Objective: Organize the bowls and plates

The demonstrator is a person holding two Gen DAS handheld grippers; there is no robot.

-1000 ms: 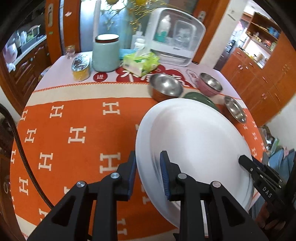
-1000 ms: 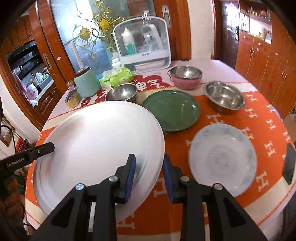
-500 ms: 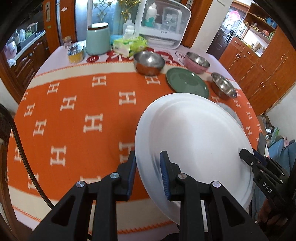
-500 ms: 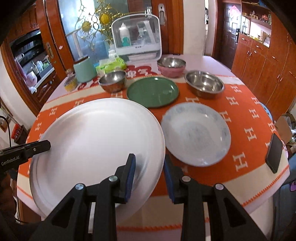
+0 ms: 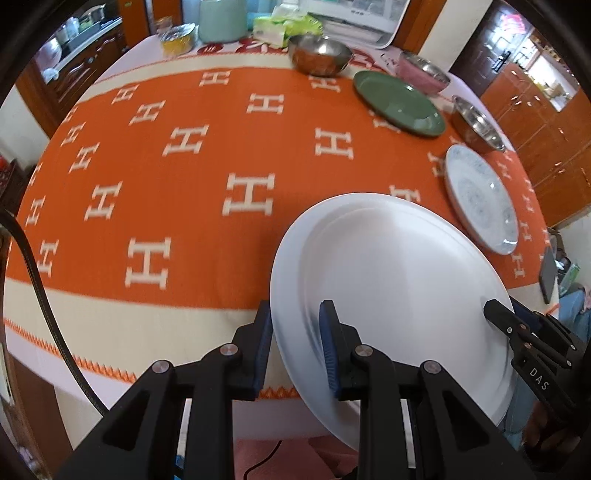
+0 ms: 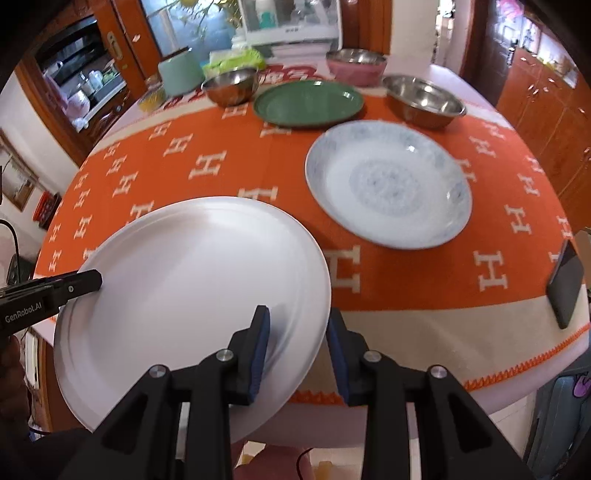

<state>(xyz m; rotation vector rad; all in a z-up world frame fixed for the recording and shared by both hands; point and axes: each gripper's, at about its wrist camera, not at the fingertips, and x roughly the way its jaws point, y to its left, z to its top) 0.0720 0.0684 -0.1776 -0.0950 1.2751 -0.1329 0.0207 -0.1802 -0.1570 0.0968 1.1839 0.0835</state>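
A large white plate point(image 5: 391, 295) is held in the air over the table's near edge. My left gripper point(image 5: 295, 321) is shut on its left rim, and my right gripper point(image 6: 297, 326) is shut on its right rim; the plate also shows in the right wrist view point(image 6: 192, 295). On the table lie a blue-patterned white plate point(image 6: 388, 184), a green plate point(image 6: 308, 103), two steel bowls point(image 6: 423, 99) point(image 6: 231, 86) and a pink bowl point(image 6: 356, 64).
The round table has an orange cloth with white H marks point(image 5: 184, 177). At the back stand a mint canister point(image 6: 179, 74), a tissue pack point(image 6: 236, 61) and a white dish rack point(image 6: 291, 26). A black phone point(image 6: 565, 284) lies near the right edge.
Both grippers have pulled the white plate back toward me and off the table's near edge. The dishes on the table now look farther away.
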